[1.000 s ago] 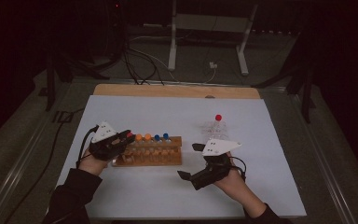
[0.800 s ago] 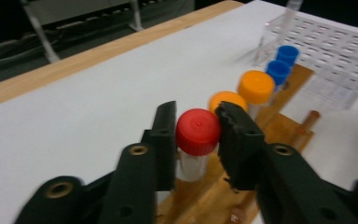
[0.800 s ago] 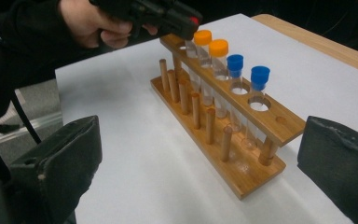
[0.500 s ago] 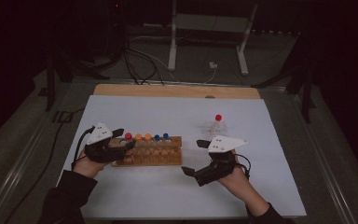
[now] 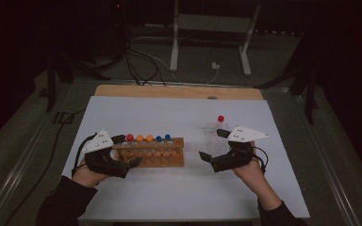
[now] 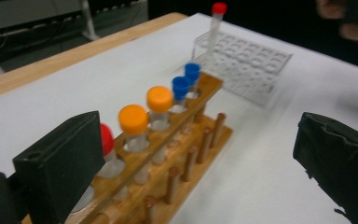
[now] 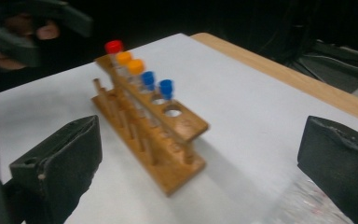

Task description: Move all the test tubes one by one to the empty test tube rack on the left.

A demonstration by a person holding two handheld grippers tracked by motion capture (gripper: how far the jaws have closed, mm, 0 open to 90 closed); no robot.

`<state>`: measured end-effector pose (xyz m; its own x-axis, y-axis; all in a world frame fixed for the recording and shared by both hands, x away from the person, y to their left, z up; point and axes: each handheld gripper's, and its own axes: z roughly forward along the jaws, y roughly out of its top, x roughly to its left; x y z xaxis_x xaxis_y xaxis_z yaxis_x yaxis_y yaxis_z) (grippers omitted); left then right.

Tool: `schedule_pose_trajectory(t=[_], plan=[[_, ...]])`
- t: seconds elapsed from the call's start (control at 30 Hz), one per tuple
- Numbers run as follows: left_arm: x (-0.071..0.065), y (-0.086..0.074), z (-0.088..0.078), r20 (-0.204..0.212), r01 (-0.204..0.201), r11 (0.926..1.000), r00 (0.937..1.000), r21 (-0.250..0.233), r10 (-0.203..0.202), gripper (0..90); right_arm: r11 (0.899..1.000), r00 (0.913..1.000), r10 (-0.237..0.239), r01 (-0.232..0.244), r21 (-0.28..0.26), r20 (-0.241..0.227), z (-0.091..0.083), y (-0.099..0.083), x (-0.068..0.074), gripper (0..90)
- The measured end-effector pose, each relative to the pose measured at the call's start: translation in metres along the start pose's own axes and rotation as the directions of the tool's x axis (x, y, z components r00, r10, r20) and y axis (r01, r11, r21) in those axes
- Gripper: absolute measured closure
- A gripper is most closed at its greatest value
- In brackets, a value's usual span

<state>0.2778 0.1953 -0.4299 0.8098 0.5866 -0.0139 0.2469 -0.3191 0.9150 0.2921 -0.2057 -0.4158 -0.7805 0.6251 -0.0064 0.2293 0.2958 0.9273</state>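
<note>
Since the earlier frame the left gripper (image 5: 125, 151) has let go of the red-capped tube (image 5: 129, 138), its jaws just opening, now spread with nothing pinched; the right gripper (image 5: 210, 145) slid toward the wooden rack (image 5: 169, 157), jaws also wide, empty. Five capped tubes sit in that rack; one red tube (image 5: 220, 119) stands in the clear rack (image 6: 249, 58). Transfers look barely started. The red-capped tube is just beside the left gripper's far jaw, not touched.

Wooden rack (image 5: 156, 153): one, holding five capped tubes.
Red-capped tube (image 5: 129, 138) in the wooden rack: one.
Orange-capped tubes (image 5: 140, 139): two.
Blue-capped tubes (image 5: 159, 139): two.
Clear plastic rack (image 6: 244, 60): one, with one red-capped tube (image 6: 216, 21) standing in it.
</note>
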Motion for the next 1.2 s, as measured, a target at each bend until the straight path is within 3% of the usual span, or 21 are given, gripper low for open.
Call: schedule_pose_trajectory(t=[0.13,0.23,0.43,0.87,1.2], plan=[[-0.004,-0.001,-0.004,0.017,0.006,1.0,0.9998,-0.001,-0.006,2.0,0.999,0.9993,0.026,-0.026,-0.02,0.027,-0.003,-0.003,-0.013,0.0],[-0.007,-0.002,-0.006,0.026,-0.004,1.0,0.9996,0.004,0.003,2.0,0.999,0.9984,0.018,-0.016,-0.031,0.054,-0.003,-0.006,-0.021,0.0],[-0.012,-0.006,-0.009,0.035,-0.017,0.9997,0.9993,0.017,0.016,2.0,0.999,0.9964,0.03,-0.028,-0.019,0.079,-0.001,-0.008,-0.041,0.0],[-0.014,-0.008,-0.011,0.052,-0.03,0.9995,0.9982,0.008,0.029,2.0,0.998,0.9923,0.036,-0.041,0.04,0.118,0.014,-0.011,-0.084,0.0],[-0.017,-0.007,-0.011,0.052,-0.037,0.9993,0.998,0.011,0.036,2.0,0.99,0.9837,0.081,-0.097,0.097,0.161,0.03,-0.019,-0.108,0.0]])
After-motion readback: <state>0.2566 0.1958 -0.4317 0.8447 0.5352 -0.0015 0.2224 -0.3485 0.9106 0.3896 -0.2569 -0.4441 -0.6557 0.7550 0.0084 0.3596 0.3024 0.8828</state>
